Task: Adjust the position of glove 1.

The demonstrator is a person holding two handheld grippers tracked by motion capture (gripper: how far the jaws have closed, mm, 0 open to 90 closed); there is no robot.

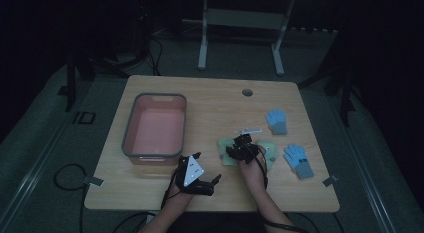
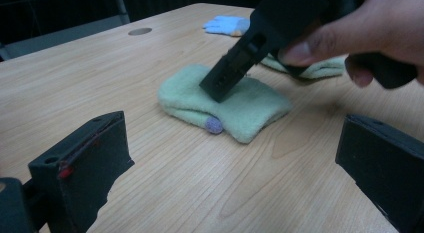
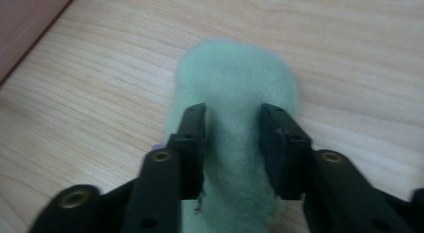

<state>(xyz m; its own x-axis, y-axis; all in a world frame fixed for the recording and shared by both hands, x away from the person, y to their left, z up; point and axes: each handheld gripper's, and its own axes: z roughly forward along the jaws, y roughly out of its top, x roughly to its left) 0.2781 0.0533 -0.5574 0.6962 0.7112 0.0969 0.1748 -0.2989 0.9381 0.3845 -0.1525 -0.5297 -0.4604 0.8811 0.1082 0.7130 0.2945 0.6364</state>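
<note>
Right tool [image 3: 232, 138] partly open, jaws down astride green glove [image 3: 235, 83] on desk [image 1: 210, 100]; left tool [image 2: 230, 158] wide, empty.

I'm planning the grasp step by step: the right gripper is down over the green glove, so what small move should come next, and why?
Probably close the right gripper on the green glove. Its jaws stand apart, one on each side of a ridge of the glove, tips down on the fabric, so a squeeze should pinch it for lifting. The left gripper waits open nearby, and the pink bin sits to the left.
</note>
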